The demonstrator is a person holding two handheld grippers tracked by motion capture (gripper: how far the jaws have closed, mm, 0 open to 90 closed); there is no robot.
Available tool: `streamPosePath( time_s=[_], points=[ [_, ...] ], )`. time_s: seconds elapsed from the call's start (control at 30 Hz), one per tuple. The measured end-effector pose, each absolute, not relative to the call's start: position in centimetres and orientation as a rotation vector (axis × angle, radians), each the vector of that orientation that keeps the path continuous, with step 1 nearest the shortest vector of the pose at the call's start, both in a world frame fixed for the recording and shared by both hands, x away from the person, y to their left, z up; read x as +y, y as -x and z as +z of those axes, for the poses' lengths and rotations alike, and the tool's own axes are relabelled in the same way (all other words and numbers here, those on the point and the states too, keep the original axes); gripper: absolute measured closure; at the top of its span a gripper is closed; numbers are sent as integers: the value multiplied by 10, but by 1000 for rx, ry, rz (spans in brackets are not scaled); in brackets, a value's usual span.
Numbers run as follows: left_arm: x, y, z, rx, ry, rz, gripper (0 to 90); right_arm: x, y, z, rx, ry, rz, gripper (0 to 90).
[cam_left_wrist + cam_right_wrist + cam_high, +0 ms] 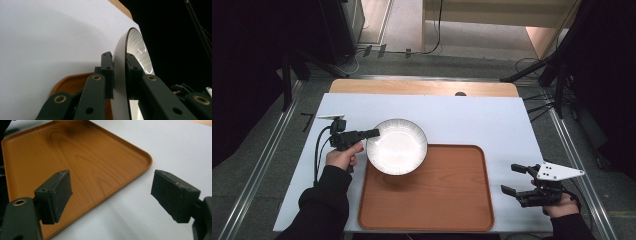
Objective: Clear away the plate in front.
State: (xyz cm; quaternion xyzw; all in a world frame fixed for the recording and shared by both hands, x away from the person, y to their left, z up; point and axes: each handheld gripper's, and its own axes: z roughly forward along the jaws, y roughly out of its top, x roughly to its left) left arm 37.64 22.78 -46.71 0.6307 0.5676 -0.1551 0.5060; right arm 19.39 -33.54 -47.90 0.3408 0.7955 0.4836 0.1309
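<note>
White ribbed plate [397,146], round, dark-edged rim; clamped at its left rim by the left gripper [371,133], one pad under and one over the rim, as seen in the left gripper view [119,72]. Plate is held w/ its near-right part over the far-left corner of the tray; the rest lies over the table. Whether it rests on anything or is carried clear cannot be told.

Tray [452,200]: orange-brown wood grain, raised lip, rounded corners, bare inside. Set on the white table [492,120] at the near edge, approx. centre.

Right gripper [512,179]: held low just right of the tray, jaws wide apart, nothing between them; tray corner [140,157] seen ahead of it in the right gripper view.

Step judged in hand: plate being set onto the tray. Notes for doing it well:
- Grip is at one rim only, so plate should be kept level; a tilt could let it slip from the pads.
- Plate should be lifted clear of the tray lip before being moved inward, then lowered flat near mid-tray.
- Jaws to be parted only once the base is fully seated.
</note>
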Motion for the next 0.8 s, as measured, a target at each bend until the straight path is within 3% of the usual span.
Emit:
streamPosePath(
  time_s=[0.8],
  points=[
    [205,-352,-467,1312,-1617,-387,797,-335,-193,-479,2308,-987,1412,174]
  ],
)
